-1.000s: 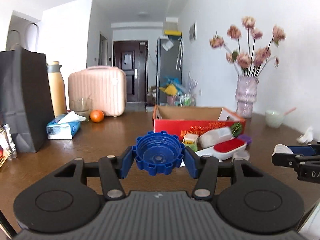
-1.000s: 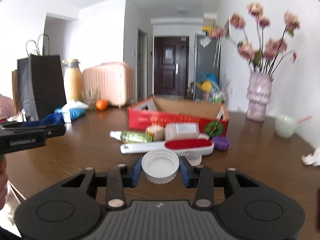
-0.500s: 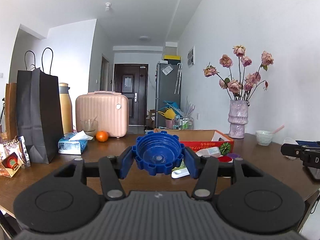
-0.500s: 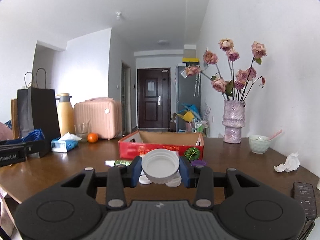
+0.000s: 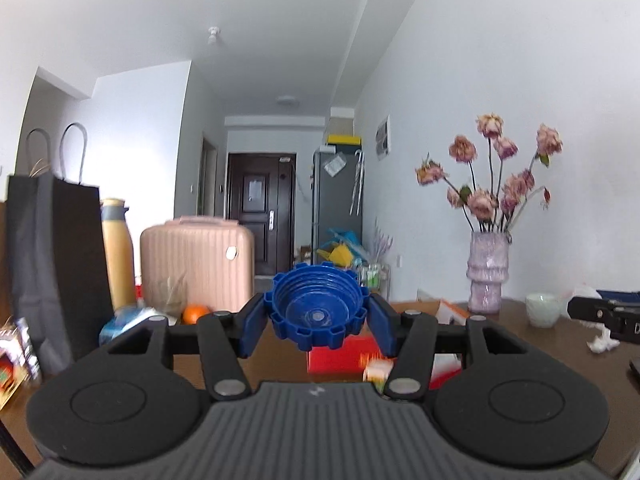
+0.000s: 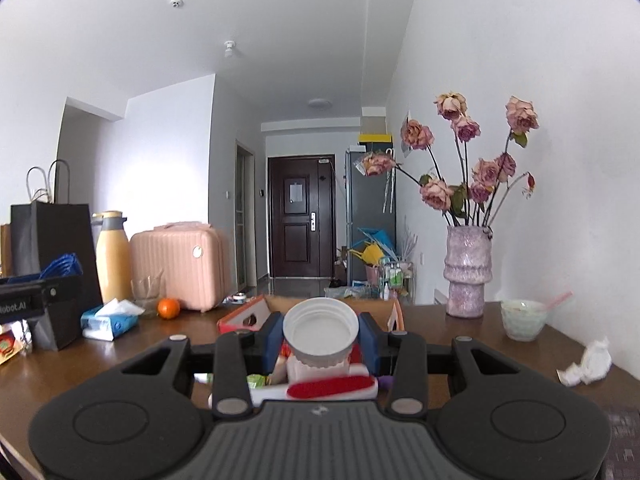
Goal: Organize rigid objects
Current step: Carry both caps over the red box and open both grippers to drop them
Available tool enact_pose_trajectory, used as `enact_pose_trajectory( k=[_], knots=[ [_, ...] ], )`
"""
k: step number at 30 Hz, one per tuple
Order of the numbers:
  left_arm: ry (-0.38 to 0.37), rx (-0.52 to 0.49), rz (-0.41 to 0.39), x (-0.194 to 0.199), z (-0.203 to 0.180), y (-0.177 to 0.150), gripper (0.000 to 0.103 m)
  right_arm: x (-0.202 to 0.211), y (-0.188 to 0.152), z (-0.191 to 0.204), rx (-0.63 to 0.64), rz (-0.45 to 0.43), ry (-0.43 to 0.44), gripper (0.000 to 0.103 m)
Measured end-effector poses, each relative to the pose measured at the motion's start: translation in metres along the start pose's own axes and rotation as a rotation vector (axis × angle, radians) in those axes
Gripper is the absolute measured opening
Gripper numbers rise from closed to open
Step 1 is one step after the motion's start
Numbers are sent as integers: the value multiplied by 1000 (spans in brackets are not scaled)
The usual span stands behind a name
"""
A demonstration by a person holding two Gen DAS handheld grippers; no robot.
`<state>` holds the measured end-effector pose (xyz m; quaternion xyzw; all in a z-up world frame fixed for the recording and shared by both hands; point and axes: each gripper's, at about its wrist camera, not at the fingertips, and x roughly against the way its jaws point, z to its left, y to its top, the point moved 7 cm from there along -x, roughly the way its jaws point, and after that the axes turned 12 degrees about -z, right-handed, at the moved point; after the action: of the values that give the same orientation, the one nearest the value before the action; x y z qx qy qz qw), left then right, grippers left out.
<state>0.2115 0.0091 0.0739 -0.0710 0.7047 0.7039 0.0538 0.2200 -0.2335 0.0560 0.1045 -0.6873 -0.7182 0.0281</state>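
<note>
The blue cap (image 5: 318,307) sits at lower centre of the left wrist view, clamped between the pads of the left gripper (image 5: 318,316), hollow side toward the camera. The white cap (image 6: 321,330) sits at lower centre of the right wrist view, clamped likewise in the right gripper (image 6: 321,336). Both caps are held clear of the tabletop (image 6: 460,320).

The red box (image 6: 244,316) lies just beyond the white cap in the right view, open at the top. In the left view it shows below and right of the blue cap. Loose items, including a red-and-white brush (image 6: 332,388), lie on the near side of the box, below the white cap.

Step in hand, as judged: carry, with both caps lifted and not yet placed. The box appears to be the likely destination.

Next move: bring each cap over the box opening, lower it past the rim, then part the fingers. Keep the two grippers apart during the approach.
</note>
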Motion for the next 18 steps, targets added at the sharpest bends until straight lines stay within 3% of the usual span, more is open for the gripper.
enact_pose_trajectory(
  k=[11,16,18],
  knots=[
    [-21,0,-57,-136,-4,21,55,-130,31,-35,-36,-27,27,39],
    [-41,22,3,-208,-4,17,55,-202,43,-50,-36,-15,57,39],
    [-59,33,35,-242,-5,13,55,-240,44,-59,-48,30,70,39]
  ],
)
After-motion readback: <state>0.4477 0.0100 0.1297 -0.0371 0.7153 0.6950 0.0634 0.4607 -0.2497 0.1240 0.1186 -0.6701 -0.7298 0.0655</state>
